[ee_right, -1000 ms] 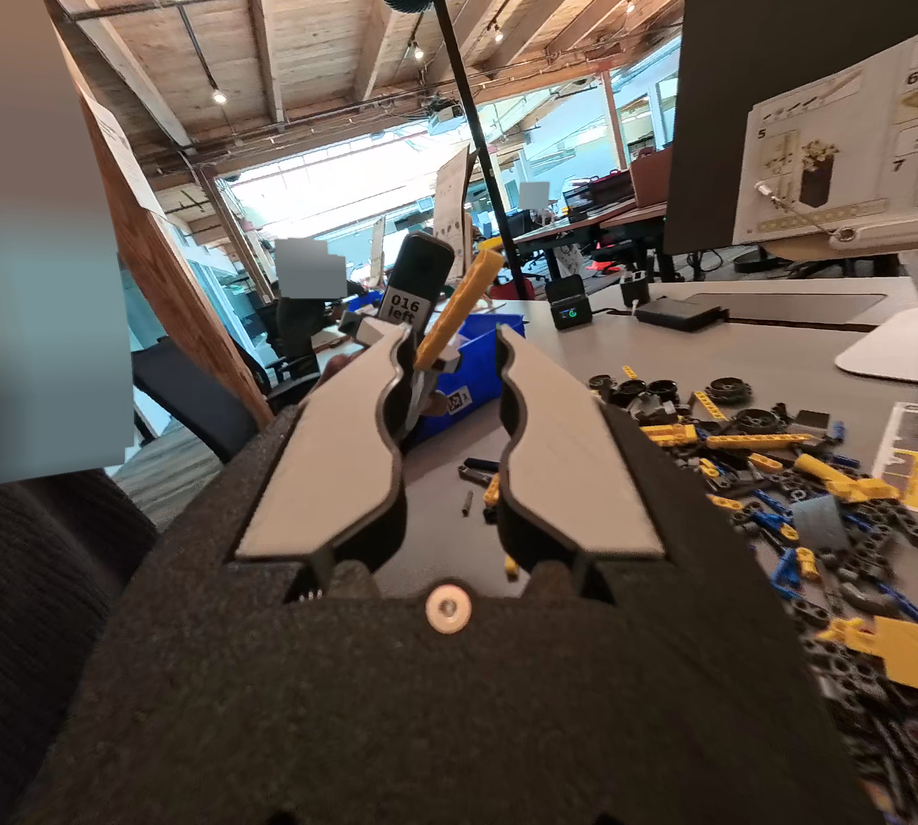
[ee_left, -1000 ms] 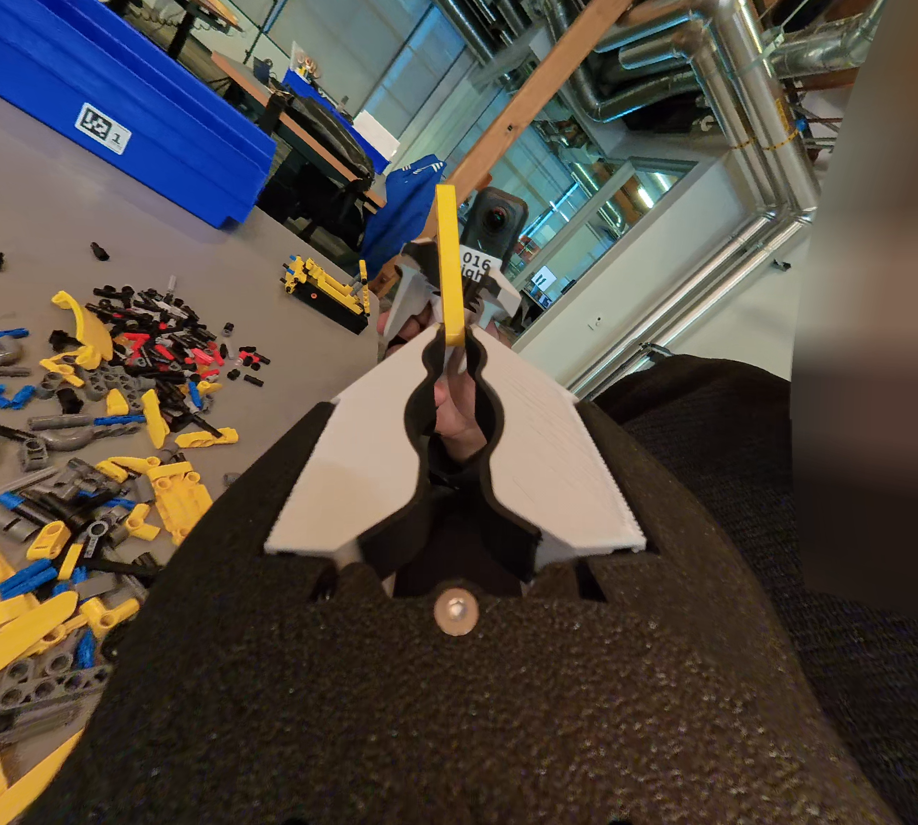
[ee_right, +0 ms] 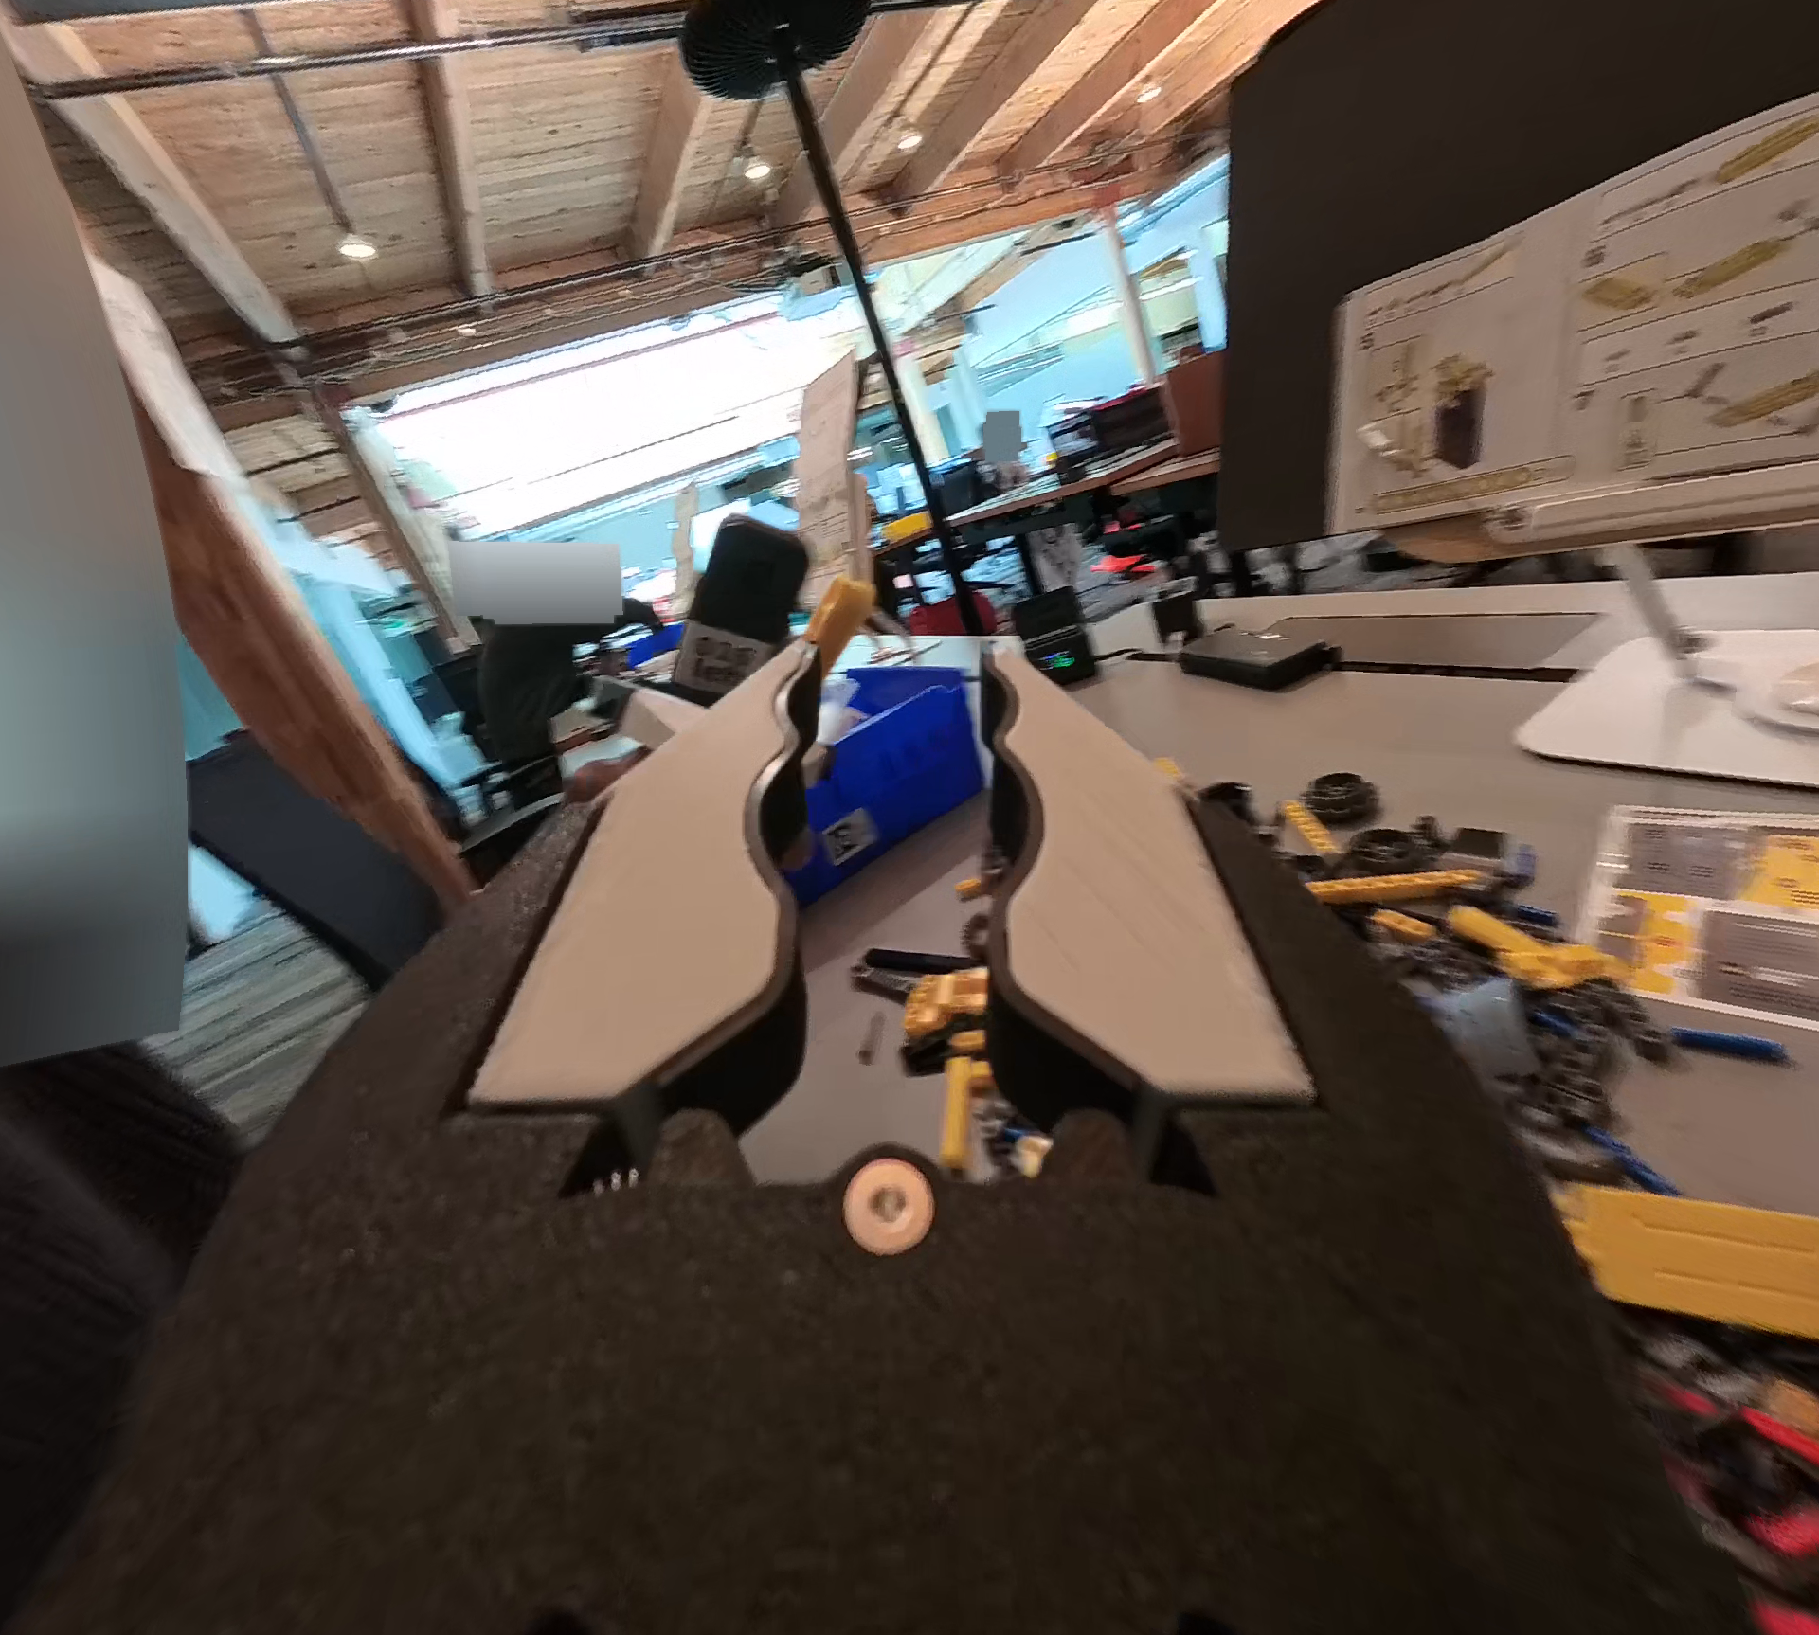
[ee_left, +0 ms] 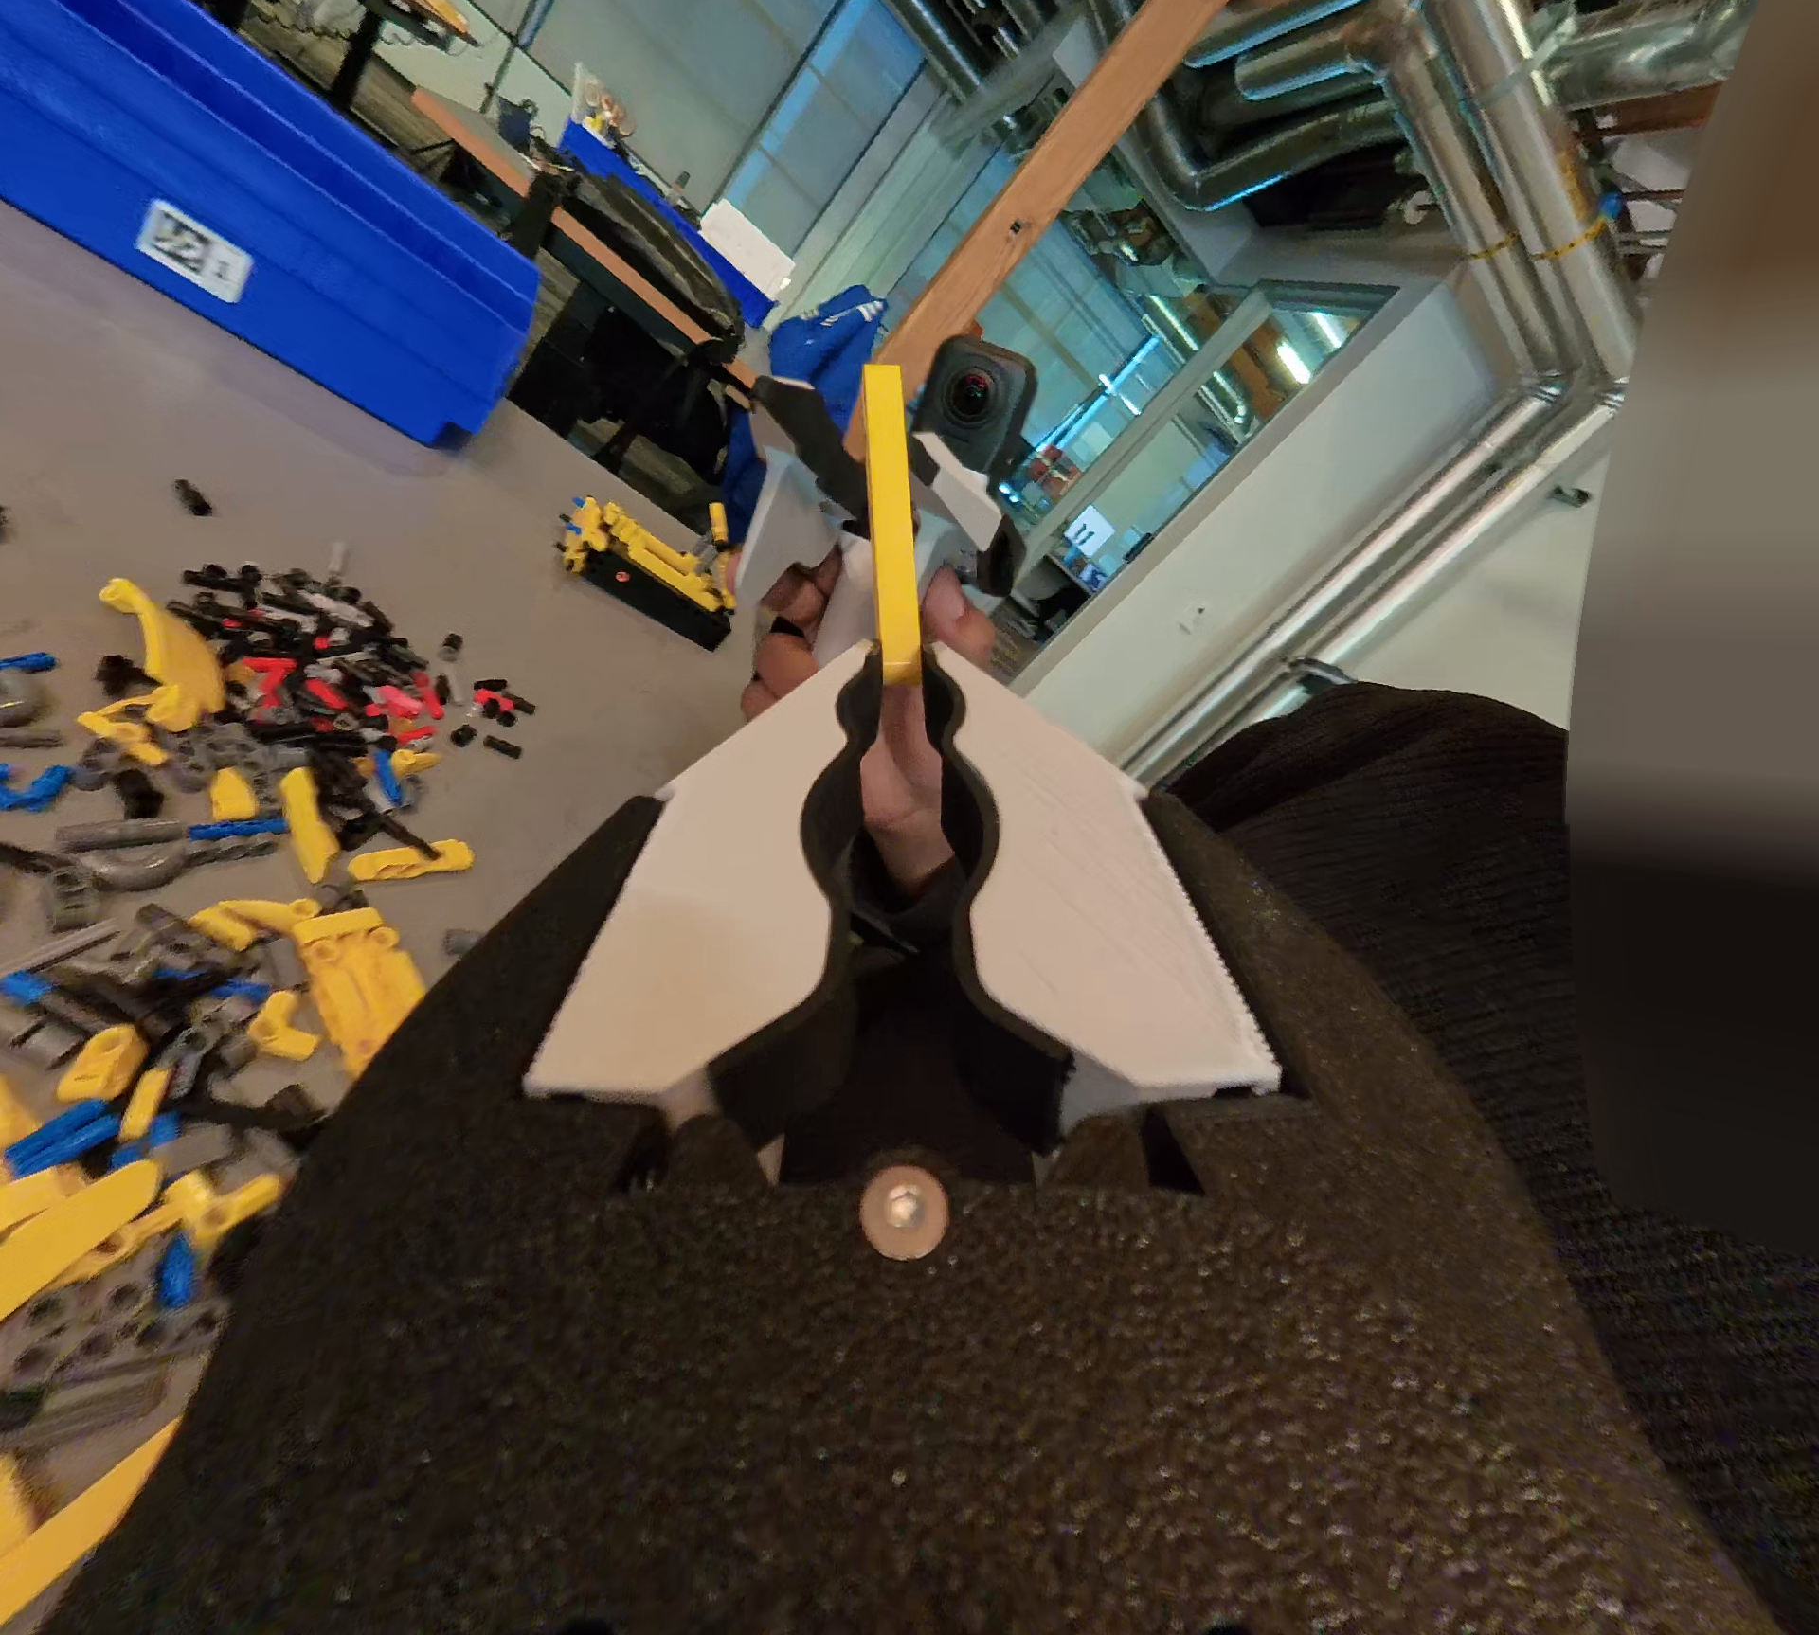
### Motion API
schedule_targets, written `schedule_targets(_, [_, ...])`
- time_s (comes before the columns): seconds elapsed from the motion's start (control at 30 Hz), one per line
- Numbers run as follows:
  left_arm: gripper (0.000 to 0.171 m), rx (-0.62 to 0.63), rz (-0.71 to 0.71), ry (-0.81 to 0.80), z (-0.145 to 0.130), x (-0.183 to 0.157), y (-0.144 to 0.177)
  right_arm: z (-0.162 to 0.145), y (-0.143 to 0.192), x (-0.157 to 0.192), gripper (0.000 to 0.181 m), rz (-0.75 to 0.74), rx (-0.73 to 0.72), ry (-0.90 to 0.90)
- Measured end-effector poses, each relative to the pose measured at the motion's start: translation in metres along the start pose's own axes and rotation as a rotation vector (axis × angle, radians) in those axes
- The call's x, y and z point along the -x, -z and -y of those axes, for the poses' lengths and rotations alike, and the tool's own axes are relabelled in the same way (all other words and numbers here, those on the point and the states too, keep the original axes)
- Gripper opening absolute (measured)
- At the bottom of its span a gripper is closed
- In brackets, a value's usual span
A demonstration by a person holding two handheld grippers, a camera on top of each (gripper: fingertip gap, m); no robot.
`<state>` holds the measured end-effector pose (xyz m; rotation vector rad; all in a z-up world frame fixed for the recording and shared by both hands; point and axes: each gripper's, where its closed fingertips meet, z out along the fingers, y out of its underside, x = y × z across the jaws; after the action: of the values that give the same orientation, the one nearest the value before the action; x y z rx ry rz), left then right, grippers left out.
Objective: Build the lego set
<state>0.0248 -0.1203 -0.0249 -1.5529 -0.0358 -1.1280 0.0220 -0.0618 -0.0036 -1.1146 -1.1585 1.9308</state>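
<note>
Your left gripper [ee_left: 898,670] has its two fingers pinched on one yellow beam [ee_left: 891,525], gripped at its lower end and standing upright above the fingertips, clear of the table. Your right gripper [ee_right: 891,663] has its two fingers spread, with nothing between them; the beam's tip [ee_right: 837,608] shows just beyond its left finger. In the left wrist view, the right gripper [ee_left: 866,495] sits just behind the beam. One blue bin [ee_left: 246,210] stands on the grey table [ee_left: 295,505]. One small yellow-and-black assembly [ee_left: 645,569] rests near the table edge. Loose parts [ee_left: 246,800] lie in a pile too numerous to count. One instruction sheet [ee_right: 1595,367] rests on one white stand [ee_right: 1663,702].
</note>
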Motion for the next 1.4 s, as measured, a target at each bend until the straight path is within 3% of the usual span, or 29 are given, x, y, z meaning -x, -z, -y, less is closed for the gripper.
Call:
schedule_targets(0.1, [0.007,-0.028,0.166,-0.038,0.008,0.024,0.028,-0.011,0.010,-0.030,0.023,-0.156,0.073,0.147])
schedule_targets(0.27, [0.007,-0.135,0.670,-0.062,0.023,0.089,0.131,-0.073,0.045,-0.073,0.020,-0.349,0.331,0.395])
schedule_targets(0.37, [0.006,-0.120,0.947,-0.067,0.017,0.117,0.186,-0.093,0.072,-0.093,0.019,-0.465,0.460,0.666])
schedule_targets(0.43, [0.006,-0.081,1.049,-0.057,0.009,0.130,0.205,-0.101,0.084,-0.103,0.014,-0.515,0.518,0.802])
schedule_targets(0.57, [0.007,-0.001,1.108,-0.026,-0.005,0.152,0.205,-0.101,0.083,-0.105,0.000,-0.556,0.513,0.975])
schedule_targets(0.77, [0.007,0.134,1.255,-0.007,-0.026,0.186,0.211,-0.122,0.079,-0.116,0.000,-0.597,0.664,1.199])
schedule_targets(0.93, [0.007,0.109,1.247,-0.001,-0.025,0.191,0.212,-0.114,0.080,-0.121,0.000,-0.674,0.644,1.320])
schedule_targets(1.2, [0.010,-0.091,1.171,-0.127,0.007,0.179,0.207,-0.103,0.080,-0.119,0.000,-0.724,0.575,1.373])
schedule_targets(1.4, [0.010,-0.094,1.191,-0.155,0.006,0.186,0.208,-0.095,0.079,-0.115,0.000,-0.744,0.516,1.427])
